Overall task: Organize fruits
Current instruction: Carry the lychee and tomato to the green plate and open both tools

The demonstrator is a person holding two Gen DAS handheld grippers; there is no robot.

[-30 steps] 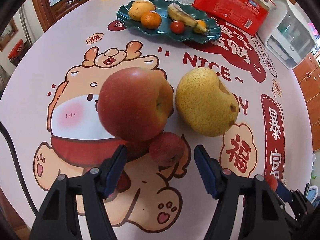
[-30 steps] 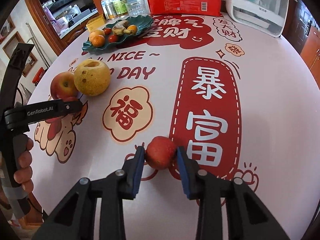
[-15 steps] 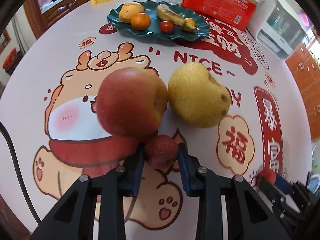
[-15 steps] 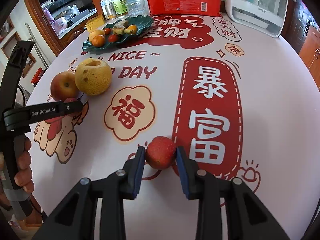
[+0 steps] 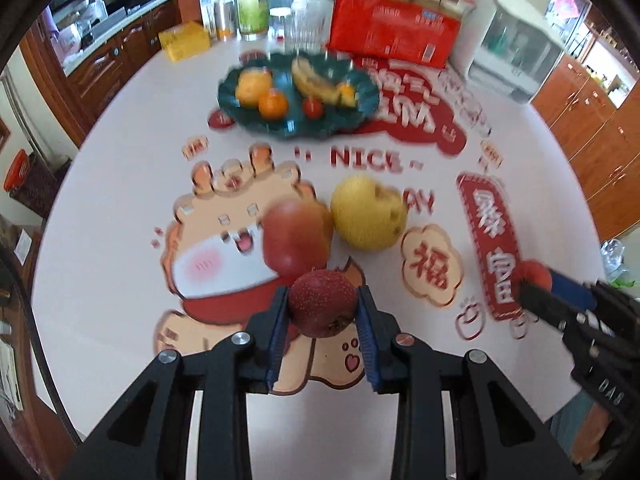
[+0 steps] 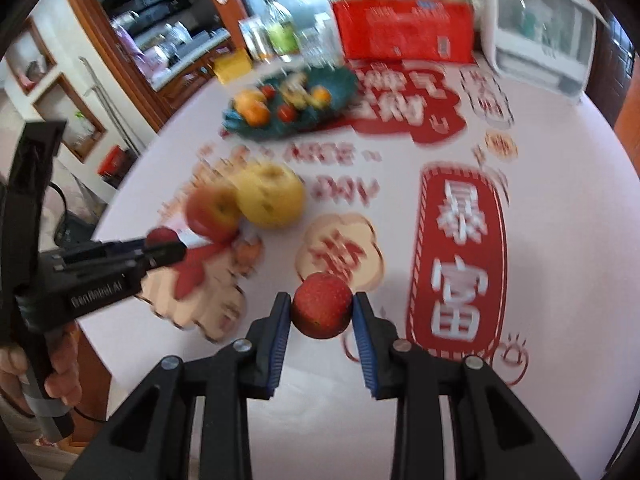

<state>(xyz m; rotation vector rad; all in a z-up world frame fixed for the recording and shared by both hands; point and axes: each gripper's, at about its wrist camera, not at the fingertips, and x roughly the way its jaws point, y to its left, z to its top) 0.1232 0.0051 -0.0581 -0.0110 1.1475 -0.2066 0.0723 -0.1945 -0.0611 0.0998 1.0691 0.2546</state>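
My left gripper (image 5: 322,312) is shut on a small dark red fruit (image 5: 322,304) and holds it above the table. My right gripper (image 6: 321,312) is shut on a second small red fruit (image 6: 322,305), also lifted. A red apple (image 5: 296,240) and a yellow pear (image 5: 367,216) lie side by side on the table beyond the left gripper; both show in the right wrist view, the apple (image 6: 214,210) and the pear (image 6: 269,193). A dark green plate (image 5: 360,114) at the back holds an orange, a banana, a tomato and other fruit.
A red package (image 5: 394,30), bottles and glasses (image 5: 252,8), a yellow box (image 5: 185,42) and a white appliance (image 5: 516,60) stand along the table's far edge. The right gripper shows at the right in the left wrist view (image 5: 536,280). The left gripper (image 6: 160,244) shows in the right wrist view.
The left gripper closed on the small red fruit by the apple. Both grippers have since lifted their fruits off the table and pulled back; the views are blurred by motion.
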